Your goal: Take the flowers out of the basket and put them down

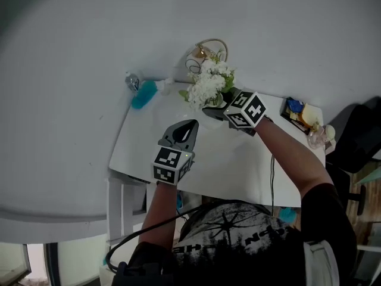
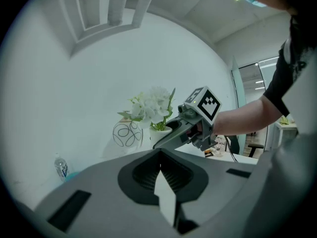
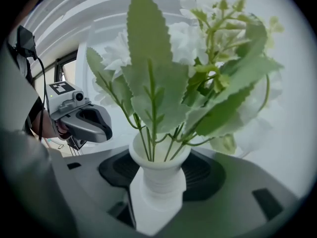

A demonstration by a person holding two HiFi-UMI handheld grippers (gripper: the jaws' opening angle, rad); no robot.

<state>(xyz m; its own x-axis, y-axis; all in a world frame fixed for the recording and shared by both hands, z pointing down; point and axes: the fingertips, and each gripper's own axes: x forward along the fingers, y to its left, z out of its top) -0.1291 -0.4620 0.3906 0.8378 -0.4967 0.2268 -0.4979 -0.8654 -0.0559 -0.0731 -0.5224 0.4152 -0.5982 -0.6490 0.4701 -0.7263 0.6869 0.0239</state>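
My right tool (image 1: 219, 111) clamps the white vase (image 3: 159, 175) of flowers (image 3: 163, 73); my left tool (image 1: 183, 131) is closed on nothing, over the table (image 1: 238, 171).

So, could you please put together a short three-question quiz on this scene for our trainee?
1. What do the left tongs hold?
2. Which grips the white vase of flowers: A, the left tongs; B, the right tongs?
3. True or false: the vase is out of the wire basket.
Key: 1 nothing, they are shut; 2 B; 3 true.
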